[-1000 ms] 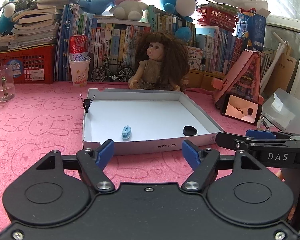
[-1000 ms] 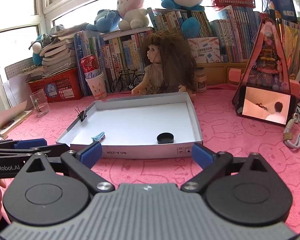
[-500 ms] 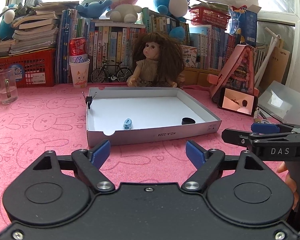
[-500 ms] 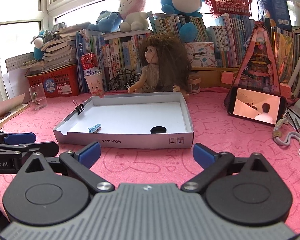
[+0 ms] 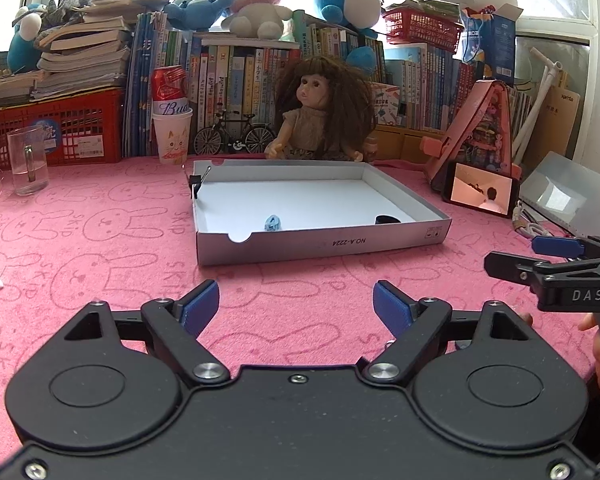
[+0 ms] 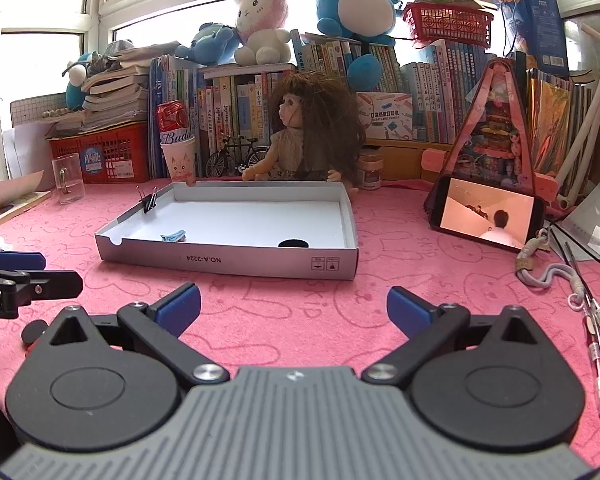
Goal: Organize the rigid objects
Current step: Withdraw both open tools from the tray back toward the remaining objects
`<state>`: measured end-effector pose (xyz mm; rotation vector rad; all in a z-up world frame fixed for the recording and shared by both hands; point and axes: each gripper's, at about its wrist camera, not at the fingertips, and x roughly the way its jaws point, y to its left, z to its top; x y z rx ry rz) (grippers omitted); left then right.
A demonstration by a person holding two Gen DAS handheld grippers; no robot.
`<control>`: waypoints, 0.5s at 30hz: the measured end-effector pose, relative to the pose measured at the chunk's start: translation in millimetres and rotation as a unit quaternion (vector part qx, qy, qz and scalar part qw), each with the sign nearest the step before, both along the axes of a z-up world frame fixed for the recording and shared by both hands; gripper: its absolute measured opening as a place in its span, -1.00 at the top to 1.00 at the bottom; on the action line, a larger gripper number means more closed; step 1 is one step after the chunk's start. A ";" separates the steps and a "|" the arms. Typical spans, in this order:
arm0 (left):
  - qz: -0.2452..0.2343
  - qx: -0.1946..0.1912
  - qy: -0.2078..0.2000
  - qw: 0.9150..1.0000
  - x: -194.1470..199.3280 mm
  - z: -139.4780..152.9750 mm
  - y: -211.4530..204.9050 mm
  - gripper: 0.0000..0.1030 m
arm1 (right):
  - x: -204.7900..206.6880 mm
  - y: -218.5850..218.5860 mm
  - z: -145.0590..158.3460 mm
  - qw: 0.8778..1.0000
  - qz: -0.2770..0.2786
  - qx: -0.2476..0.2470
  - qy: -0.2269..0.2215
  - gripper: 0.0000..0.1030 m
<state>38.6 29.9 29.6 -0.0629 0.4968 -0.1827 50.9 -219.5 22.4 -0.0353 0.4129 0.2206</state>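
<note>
A shallow white box lid [image 5: 320,242] [image 6: 228,258] lies on the pink mat ahead of both grippers. Inside it are a small light-blue clip [image 5: 272,223] [image 6: 173,236] and a black round cap [image 5: 387,219] [image 6: 293,243]. A black binder clip [image 5: 196,182] [image 6: 149,202] sits on its left wall. My left gripper [image 5: 296,306] is open and empty, well short of the lid. My right gripper [image 6: 294,308] is open and empty, also short of the lid. Each gripper's fingers show at the other view's edge.
A doll [image 5: 320,112], paper cup with red can [image 5: 171,120], toy bicycle [image 5: 234,136] and books stand behind the lid. A glass mug [image 5: 27,160] is far left. A phone [image 6: 488,218] leans at right, with pens [image 6: 592,320] and a cord [image 6: 540,268] nearby. A small black disc [image 6: 34,332] lies low left.
Both grippers have drawn back from the box lid, which now looks smaller and farther away. Both stay open and empty. The lid's contents have not moved.
</note>
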 end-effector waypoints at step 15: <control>0.010 0.008 0.015 1.000 -19.5 -14.6 19.8 -0.36 | -19.6 -11.1 -18.0 0.999 -0.020 -0.028 -0.004 -0.97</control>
